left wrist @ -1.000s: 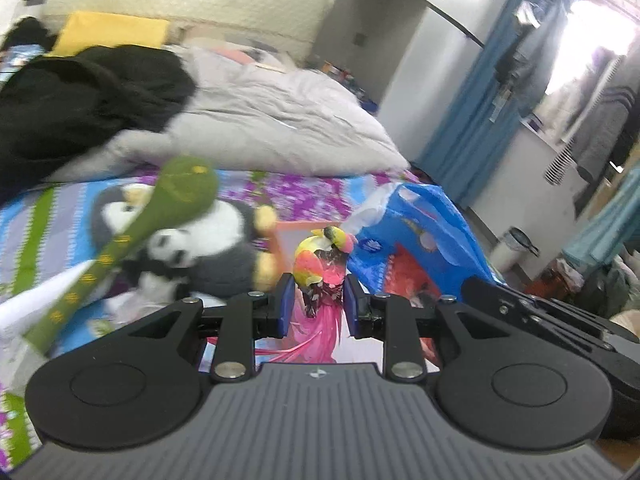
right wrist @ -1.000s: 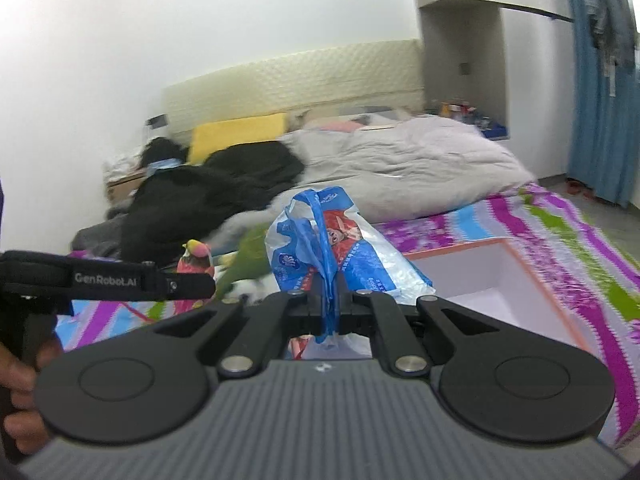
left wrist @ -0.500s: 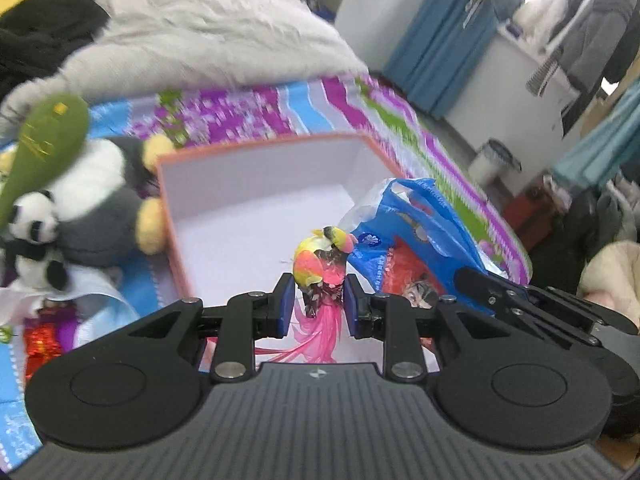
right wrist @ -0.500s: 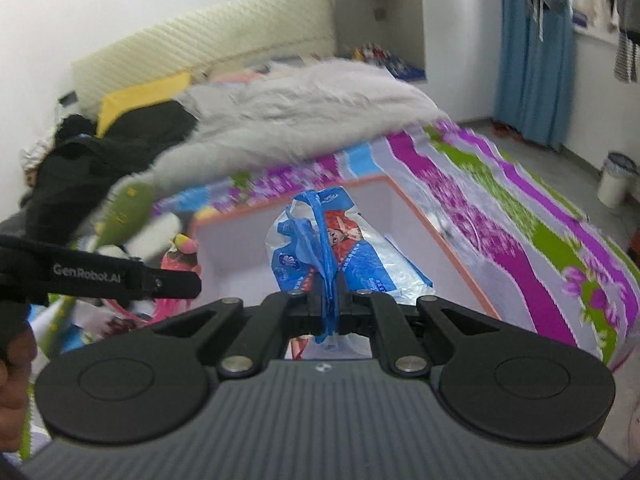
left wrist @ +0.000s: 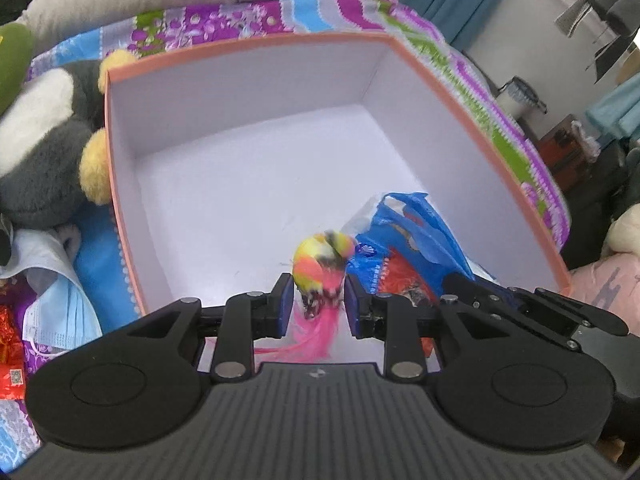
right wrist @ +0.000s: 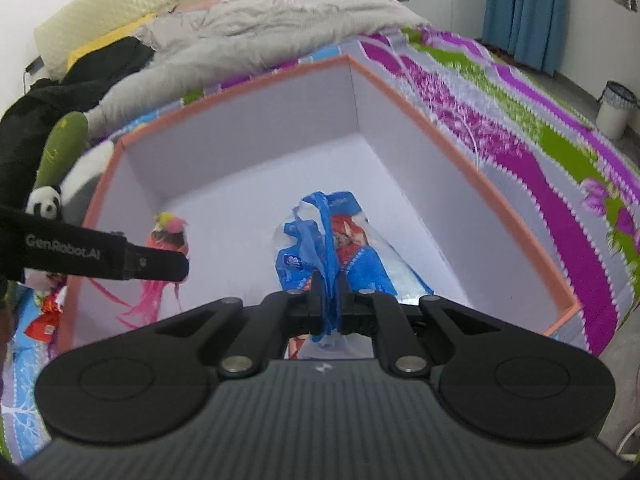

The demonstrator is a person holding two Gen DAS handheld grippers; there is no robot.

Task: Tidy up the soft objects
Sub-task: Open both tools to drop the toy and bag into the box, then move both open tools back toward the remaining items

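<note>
Right wrist view looks down on the bed (right wrist: 520, 120) with its striped floral sheet, where a big orange-rimmed box (right wrist: 420, 120) sits open. A grey plush penguin (left wrist: 40, 152) leans against the box's outer left wall. Inside the box hangs a blue plastic bag (right wrist: 352, 256), its handles between the right tongs (right wrist: 329, 292), whose jaws are just starting to part. The left tongs (left wrist: 316, 300) stand partly open, clamped on a small feathered toy bird (left wrist: 320, 264) over the box floor.
</note>
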